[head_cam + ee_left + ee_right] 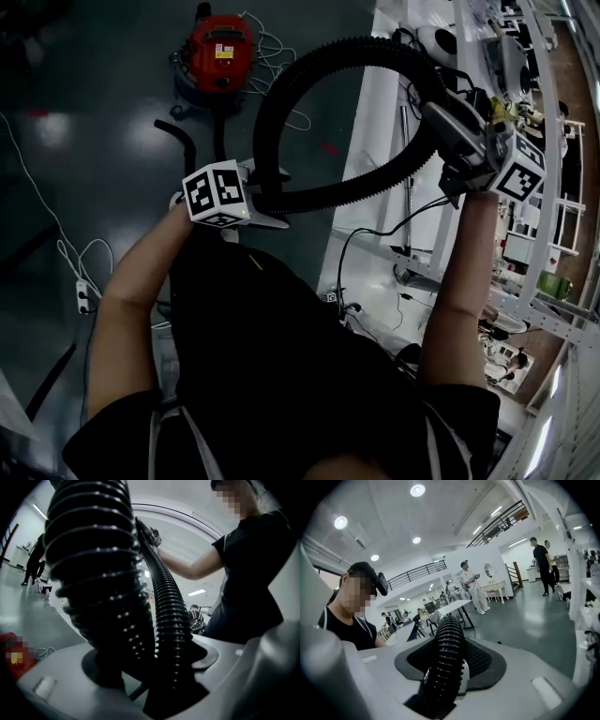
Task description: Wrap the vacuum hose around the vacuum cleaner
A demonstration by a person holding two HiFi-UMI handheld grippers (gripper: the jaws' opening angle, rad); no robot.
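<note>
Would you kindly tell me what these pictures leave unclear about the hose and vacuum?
- Head view: where the hose joins the vacuum cleaner, lost against the dark floor.
- Left gripper view: vacuum cleaner cut off by the left edge.
- Head view: print on its yellow label, too small.

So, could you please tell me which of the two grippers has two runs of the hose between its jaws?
The left gripper: two runs of the vacuum hose pass between its jaws, while the right gripper has only one.
</note>
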